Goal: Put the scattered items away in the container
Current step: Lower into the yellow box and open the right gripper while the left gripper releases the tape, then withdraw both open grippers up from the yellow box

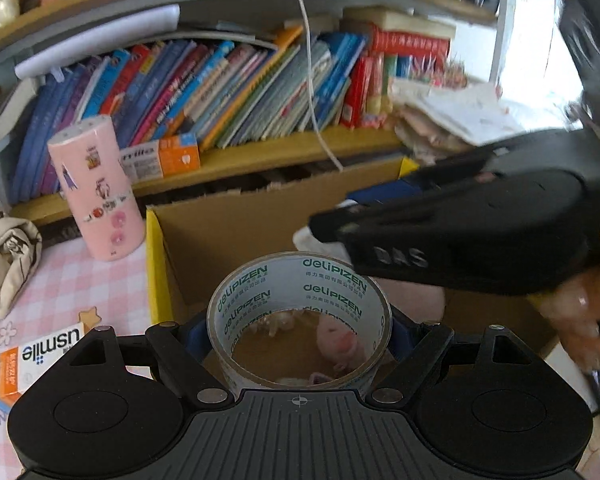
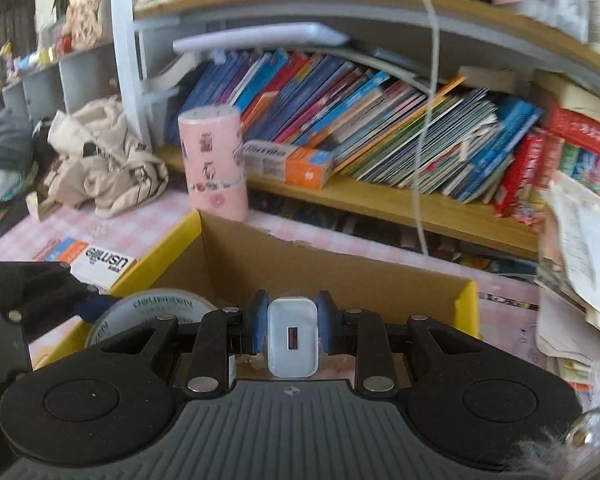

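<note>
Now both grippers hang over the open cardboard box (image 2: pixel 340 276) with yellow flaps that sits on the pink-checked worktop (image 1: pixel 60 280). The left gripper (image 1: pixel 300 334) clamps a roll of clear tape (image 1: pixel 300 280) between its blue pads, the roll held above the box's inside. The right gripper (image 2: pixel 293 330) pinches a white USB charger (image 2: pixel 293 336), also above the box opening; in the left view its black body crosses over the far side of the box. A pink plush toy (image 1: pixel 340 338) shows through the tape's core, lying in the box. Outside the box, a usmile carton (image 1: pixel 32 360) lies on the worktop and a pink cylinder (image 1: pixel 96 188) stands behind it.
</note>
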`<action>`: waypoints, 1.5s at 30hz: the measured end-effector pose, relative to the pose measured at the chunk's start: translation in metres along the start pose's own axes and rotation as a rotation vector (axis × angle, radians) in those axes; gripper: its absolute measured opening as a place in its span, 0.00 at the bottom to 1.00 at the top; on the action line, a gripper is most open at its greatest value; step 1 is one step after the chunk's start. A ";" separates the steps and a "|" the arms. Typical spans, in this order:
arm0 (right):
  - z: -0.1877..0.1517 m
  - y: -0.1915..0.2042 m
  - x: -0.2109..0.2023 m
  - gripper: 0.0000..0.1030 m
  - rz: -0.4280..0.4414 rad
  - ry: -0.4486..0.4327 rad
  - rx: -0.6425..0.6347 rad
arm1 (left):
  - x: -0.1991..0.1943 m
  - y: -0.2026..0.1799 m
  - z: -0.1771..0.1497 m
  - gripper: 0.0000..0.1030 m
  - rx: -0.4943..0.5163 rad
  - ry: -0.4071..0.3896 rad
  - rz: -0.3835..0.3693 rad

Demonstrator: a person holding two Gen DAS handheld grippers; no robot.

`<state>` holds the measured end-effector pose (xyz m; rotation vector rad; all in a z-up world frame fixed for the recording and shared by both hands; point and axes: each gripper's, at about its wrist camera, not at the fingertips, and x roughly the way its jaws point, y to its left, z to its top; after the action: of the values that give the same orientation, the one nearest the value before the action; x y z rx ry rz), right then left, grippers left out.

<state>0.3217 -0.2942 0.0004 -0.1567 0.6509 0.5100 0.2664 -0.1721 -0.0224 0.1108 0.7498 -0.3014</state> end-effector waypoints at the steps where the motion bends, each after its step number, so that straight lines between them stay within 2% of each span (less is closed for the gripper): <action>1: 0.001 0.000 0.006 0.24 0.008 0.017 -0.001 | 0.003 0.000 0.000 0.82 0.001 0.008 0.003; 10: 0.002 0.001 0.048 0.24 0.042 0.144 0.025 | 0.013 -0.006 0.000 0.82 0.053 0.053 0.029; 14: 0.004 0.001 0.049 0.24 0.073 0.150 0.048 | 0.013 -0.007 0.000 0.84 0.052 0.054 0.040; 15: 0.004 0.000 0.047 0.28 0.074 0.138 0.054 | 0.013 -0.008 0.000 0.85 0.055 0.057 0.047; 16: 0.004 -0.001 0.044 0.40 0.076 0.127 0.061 | 0.013 -0.008 0.000 0.87 0.058 0.054 0.054; 18: 0.005 -0.002 0.039 0.57 0.069 0.104 0.069 | 0.010 -0.011 -0.001 0.94 0.070 0.035 0.068; 20: 0.007 -0.003 0.033 0.64 0.054 0.083 0.071 | 0.007 -0.014 -0.002 0.95 0.086 0.020 0.083; 22: 0.009 -0.003 0.027 0.78 0.037 0.062 0.075 | 0.006 -0.016 -0.005 0.96 0.106 0.018 0.101; 25: 0.008 -0.003 0.017 0.84 0.017 0.036 0.083 | 0.000 -0.017 -0.008 0.96 0.108 0.009 0.112; 34: -0.005 0.000 -0.012 0.87 -0.022 -0.010 0.108 | -0.033 -0.012 -0.013 0.97 0.053 -0.055 0.125; 45: -0.023 0.001 -0.070 0.89 -0.148 -0.139 0.183 | -0.093 -0.001 -0.025 0.97 -0.036 -0.249 0.066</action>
<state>0.2613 -0.3287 0.0254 0.0033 0.5419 0.3137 0.1856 -0.1470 0.0235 0.0625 0.5033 -0.2341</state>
